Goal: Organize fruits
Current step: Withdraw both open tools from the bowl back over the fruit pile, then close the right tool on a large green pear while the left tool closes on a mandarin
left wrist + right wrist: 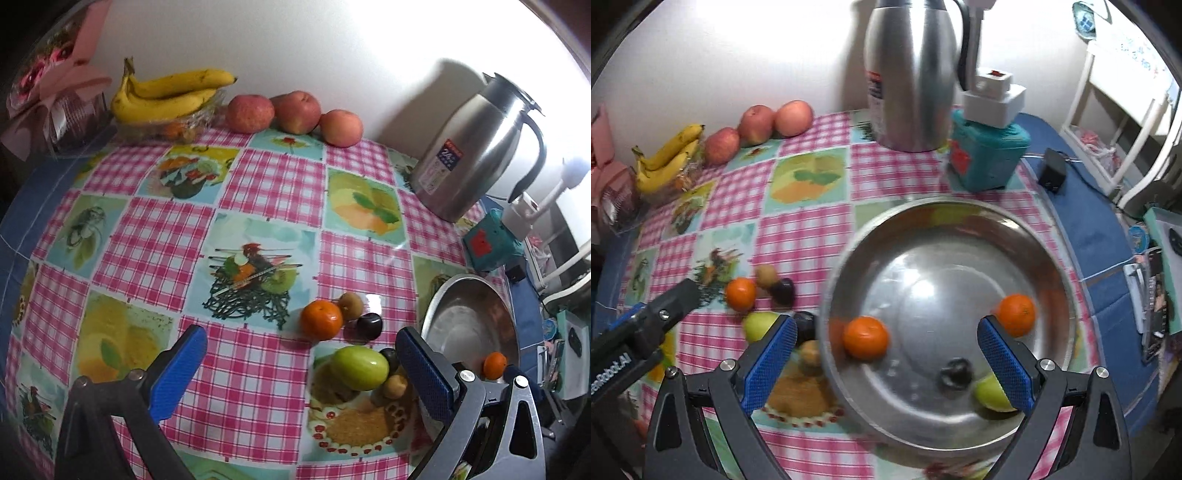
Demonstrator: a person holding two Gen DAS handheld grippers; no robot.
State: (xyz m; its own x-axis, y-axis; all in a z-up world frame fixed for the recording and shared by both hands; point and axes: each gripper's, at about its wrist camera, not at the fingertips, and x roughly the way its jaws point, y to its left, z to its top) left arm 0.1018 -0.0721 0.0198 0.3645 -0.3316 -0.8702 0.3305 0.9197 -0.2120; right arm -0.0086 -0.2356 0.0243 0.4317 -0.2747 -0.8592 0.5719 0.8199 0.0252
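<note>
- Your metal bowl (945, 214) fills the middle and lower right of the right wrist view; inside it lie two oranges (866, 338), a dark plum (956, 373) and a green fruit (991, 395) low in the frame.
- Just left of the bowl, on the checked tablecloth (258, 192), the loose fruits cluster: an orange (321, 319), a small brown fruit (351, 305) touching it, a dark plum (369, 325), and lower down a green mango (360, 367) with another dark fruit and a brown one beside it.
- Your right gripper (886, 363) hangs over the bowl with its jaws spread wide, clasping nothing; the picture is blurred there.
- Your left gripper (301, 363) sits low in the left wrist view, jaws released and wide, the green mango between the blue pads but untouched.
- In the upper left of that view, bananas (173, 92) rest on a clear container, with three apples (295, 110) in a row beside them.
- A steel jug (476, 147) stands at upper right, a teal box (487, 243) below it.
</note>
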